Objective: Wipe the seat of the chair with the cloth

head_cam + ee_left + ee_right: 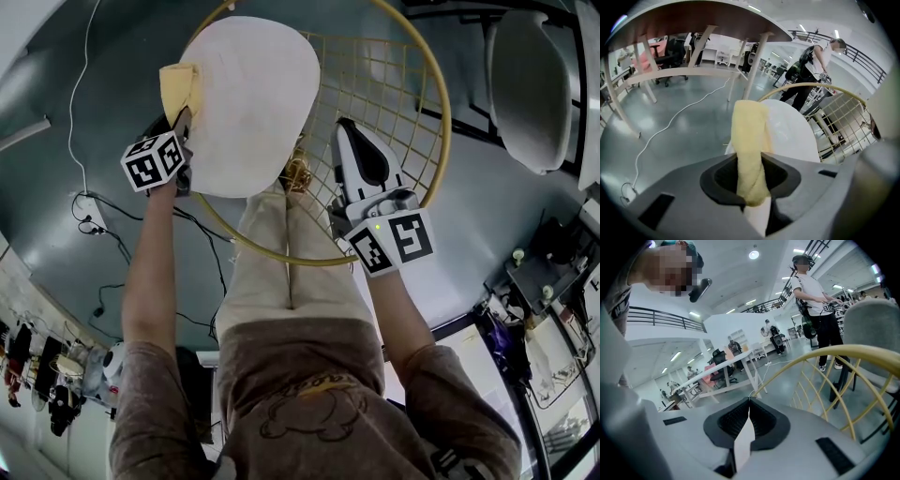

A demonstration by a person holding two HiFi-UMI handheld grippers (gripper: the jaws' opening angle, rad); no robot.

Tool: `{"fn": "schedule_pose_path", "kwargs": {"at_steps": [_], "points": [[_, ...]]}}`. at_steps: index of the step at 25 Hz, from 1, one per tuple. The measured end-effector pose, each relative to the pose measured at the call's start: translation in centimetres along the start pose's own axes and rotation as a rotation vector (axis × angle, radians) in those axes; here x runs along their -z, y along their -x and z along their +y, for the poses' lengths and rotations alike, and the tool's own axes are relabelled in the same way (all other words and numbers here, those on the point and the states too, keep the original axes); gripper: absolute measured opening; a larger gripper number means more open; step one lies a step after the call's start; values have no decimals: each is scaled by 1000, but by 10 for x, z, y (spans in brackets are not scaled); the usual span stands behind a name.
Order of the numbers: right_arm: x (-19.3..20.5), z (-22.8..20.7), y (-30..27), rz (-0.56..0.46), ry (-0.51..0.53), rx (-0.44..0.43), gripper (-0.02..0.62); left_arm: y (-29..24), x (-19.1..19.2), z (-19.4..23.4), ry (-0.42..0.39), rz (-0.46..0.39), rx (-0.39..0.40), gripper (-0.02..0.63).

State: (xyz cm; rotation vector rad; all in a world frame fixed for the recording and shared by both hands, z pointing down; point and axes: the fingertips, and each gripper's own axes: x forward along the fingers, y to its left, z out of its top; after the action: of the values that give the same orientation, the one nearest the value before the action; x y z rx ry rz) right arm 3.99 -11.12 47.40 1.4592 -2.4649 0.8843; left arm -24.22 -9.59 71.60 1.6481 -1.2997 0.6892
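- Left gripper (180,124) (753,190): clenched on the pale yellow cloth (179,87) (749,140). In the left gripper view a folded strip of the cloth runs up from between the two dark pads. The marker cube (153,161) sits behind the jaws, towards the person's forearm.
- Pale yellow cloth: bunched at the left edge of the white moulded seat (251,103) (793,136) and touching it. In the left gripper view it drapes over the near rim of the seat.
- White moulded seat: a smooth, rounded shell set inside the yellow hoop frame (433,141) (811,87) (820,357) of the chair. A yellow wire grid (380,80) fills the hoop to the right of the seat.
- Right gripper (345,129) (748,420): jaws pressed together with nothing between them. Only a thin pale seam shows where the pads meet. In the head view it is held over the wire grid, to the right of the seat and apart from it.
- Person: both forearms reach forward. The legs, in light trousers (281,262), stand just before the hoop's near edge.
- Surroundings: a glossy grey-blue floor (103,56); a thin white cable (78,103) trailing across it; a second, grey shell chair (531,89) at upper right; a desk on slanted pale legs (693,28) beyond the seat in the left gripper view; a standing person in a white shirt (813,291) farther off.
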Motion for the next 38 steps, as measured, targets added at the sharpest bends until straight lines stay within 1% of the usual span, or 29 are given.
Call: {"fn": "schedule_pose_path", "kwargs": {"at_steps": [5,8,10,13,15,17,19,23,25,29,30,32,38], "points": [[1,4,2,-1,6,5,26,17,-4,28,20,-33,-66,112],[2,8,4,-4,8,0,28,28,-3,40,8,-44,-96,112],[2,11,7,-5,10,-2,28,35,-2,41,0,-53,-103,112],[1,14,13,-6,15,-6,28,44,-2,29,-4,-75,-79,112],[-1,15,13,-8,17,-7,27,46,-3,11,-33,-83,-46,112],[-4,15,13,-9,20,-9,28,46,-2,-14,-72,-80,3,112],[-5,17,13,-9,23,-11,28,46,4,-43,-100,-73,65,113],[-4,22,21,-19,24,-11,28,48,27,-103,-139,-44,193,112],[-5,25,24,-23,26,-12,28,46,38,-132,-158,-23,258,112],[-5,24,26,-23,23,-8,28,37,60,-180,-260,56,366,112],[-5,24,28,-25,20,-6,28,35,66,-189,-270,79,390,112],[-4,23,31,-34,12,-4,26,32,74,-205,-260,112,435,112],[-3,25,35,-42,8,-1,28,30,95,-245,-232,174,545,112]]}}
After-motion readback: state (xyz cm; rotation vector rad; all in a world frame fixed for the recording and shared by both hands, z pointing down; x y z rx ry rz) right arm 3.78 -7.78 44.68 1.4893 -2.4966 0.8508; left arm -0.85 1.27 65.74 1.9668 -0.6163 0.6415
